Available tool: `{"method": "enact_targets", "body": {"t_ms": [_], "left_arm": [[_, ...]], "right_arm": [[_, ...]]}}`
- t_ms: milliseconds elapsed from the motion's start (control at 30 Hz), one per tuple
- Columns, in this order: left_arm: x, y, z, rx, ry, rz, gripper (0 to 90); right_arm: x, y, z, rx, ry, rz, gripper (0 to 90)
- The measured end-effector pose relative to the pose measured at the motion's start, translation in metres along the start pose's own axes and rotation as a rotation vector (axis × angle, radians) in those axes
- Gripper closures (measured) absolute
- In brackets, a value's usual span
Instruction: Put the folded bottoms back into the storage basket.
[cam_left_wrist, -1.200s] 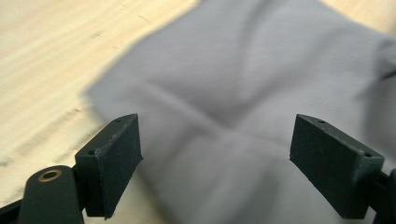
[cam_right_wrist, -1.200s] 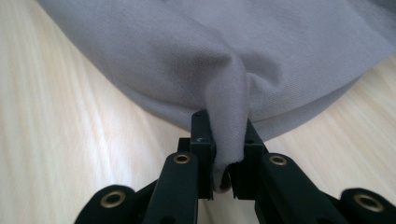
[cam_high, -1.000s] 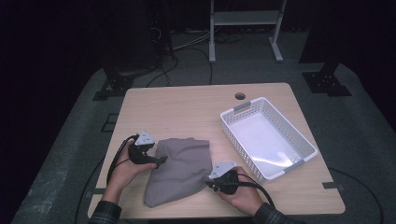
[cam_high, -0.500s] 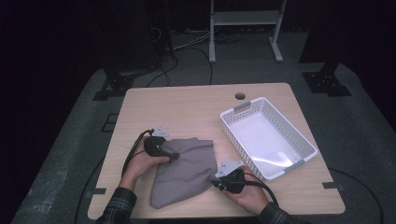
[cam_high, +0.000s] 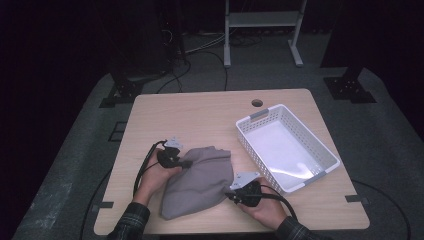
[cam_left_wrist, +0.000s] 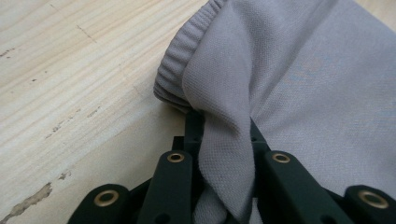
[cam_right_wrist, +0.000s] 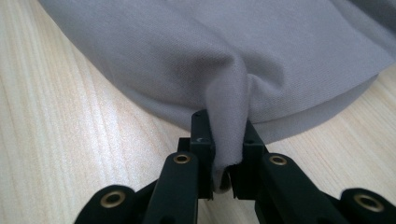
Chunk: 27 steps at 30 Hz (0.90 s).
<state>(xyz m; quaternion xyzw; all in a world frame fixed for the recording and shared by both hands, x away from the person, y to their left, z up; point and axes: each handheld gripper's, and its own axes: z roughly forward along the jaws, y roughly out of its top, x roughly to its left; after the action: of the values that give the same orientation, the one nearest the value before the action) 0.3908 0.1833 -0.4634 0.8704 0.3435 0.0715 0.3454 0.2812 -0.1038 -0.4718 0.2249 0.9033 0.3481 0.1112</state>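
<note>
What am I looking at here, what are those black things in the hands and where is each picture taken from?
A person at a wooden table holds a hand-operated clamp tool in each hand. One picture looks down from above; the other two come from small cameras riding on the tools. On the table lie a grey garment and an empty white basket. The left gripper has just closed, pinching a fold near the ribbed hem. The right gripper pinches the opposite edge.

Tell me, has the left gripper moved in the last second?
Yes. The left gripper slid away from the table's left edge, toward the white basket, onto the grey cloth. Its jaws have just been closing and now pinch a fold.
</note>
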Motion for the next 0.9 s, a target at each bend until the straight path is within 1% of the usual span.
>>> {"method": "enact_targets", "body": {"t_ms": [33,100,167,200,233,300,400,433,500,600,733,900], "left_arm": [[-0.002,0.001,-0.001,0.005,0.017,-0.003,79.4],[-0.003,0.002,-0.002,0.011,0.030,-0.003,80.1],[-0.002,0.002,-0.005,0.006,0.028,-0.018,80.3],[-0.001,0.003,-0.007,0.006,0.030,-0.021,80.3],[0.000,0.003,-0.009,-0.004,0.029,-0.028,80.3],[0.000,0.004,-0.014,-0.012,0.033,-0.029,80.3],[-0.001,0.007,-0.021,-0.026,0.038,-0.035,80.2],[-0.002,0.009,-0.023,-0.025,0.041,-0.029,80.2],[-0.003,0.011,-0.026,-0.030,0.038,-0.035,80.3],[-0.006,0.016,-0.032,-0.030,0.037,-0.031,80.5],[-0.008,0.023,-0.040,-0.051,0.034,-0.031,80.6],[-0.011,0.035,-0.047,-0.068,0.028,-0.015,80.6]], "right_arm": [[0.000,0.000,0.000,0.000,0.000,0.001,80.9],[0.000,0.000,0.000,0.000,-0.002,0.003,81.0],[-0.001,0.001,0.000,0.003,0.001,0.012,81.2],[-0.002,0.001,0.001,-0.002,0.007,0.027,81.3],[-0.003,0.001,0.001,-0.006,0.012,0.037,81.4],[-0.004,0.003,0.001,-0.010,0.011,0.043,81.5],[-0.005,0.006,-0.002,-0.027,0.026,0.058,81.6],[-0.005,0.008,-0.003,-0.033,0.031,0.060,81.6],[-0.005,0.011,-0.006,-0.043,0.032,0.066,81.7],[-0.006,0.016,-0.013,-0.061,0.038,0.077,81.7],[-0.008,0.022,-0.024,-0.088,0.039,0.093,81.7],[-0.014,0.028,-0.037,-0.121,0.044,0.111,81.7]]}}
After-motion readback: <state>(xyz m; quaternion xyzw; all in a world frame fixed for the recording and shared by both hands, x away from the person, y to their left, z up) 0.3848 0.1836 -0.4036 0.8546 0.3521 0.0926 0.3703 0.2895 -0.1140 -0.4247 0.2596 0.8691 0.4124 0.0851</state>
